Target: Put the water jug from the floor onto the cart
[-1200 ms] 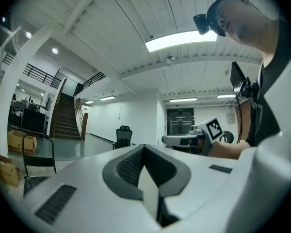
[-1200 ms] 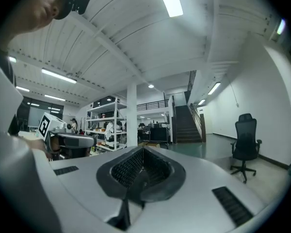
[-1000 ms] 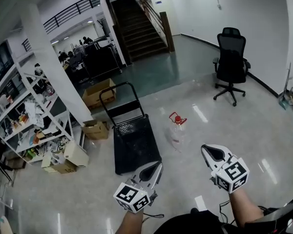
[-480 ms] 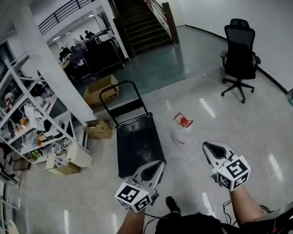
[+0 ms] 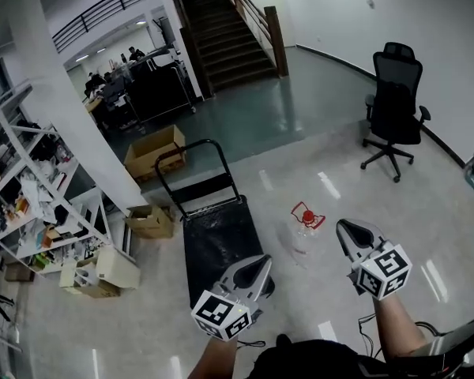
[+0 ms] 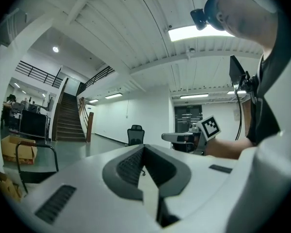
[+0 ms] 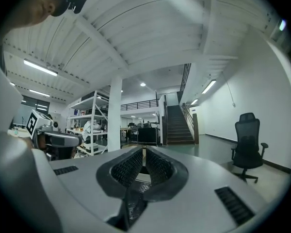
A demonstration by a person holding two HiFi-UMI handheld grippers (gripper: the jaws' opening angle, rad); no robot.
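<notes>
The clear water jug (image 5: pixel 302 229) with a red cap and handle stands on the glossy floor, just right of the black platform cart (image 5: pixel 216 242). The cart's hoop handle (image 5: pixel 191 170) is at its far end. My left gripper (image 5: pixel 255 270) is shut and empty and hovers over the cart's near edge. My right gripper (image 5: pixel 349 234) is also shut and empty, a little right of the jug and nearer to me. Both point level across the room, the left (image 6: pixel 144 148) and the right (image 7: pixel 144 150). The jug is hidden in both gripper views.
A black office chair (image 5: pixel 396 109) stands at the far right. Cardboard boxes (image 5: pixel 152 150) lie behind and left of the cart, near a white pillar (image 5: pixel 71 117) and cluttered shelves (image 5: pixel 31 212). A staircase (image 5: pixel 229 34) rises at the back.
I have walked forward: the cart and jug are closer and sit lower in the head view. Both grippers stay shut and level in front of me.
</notes>
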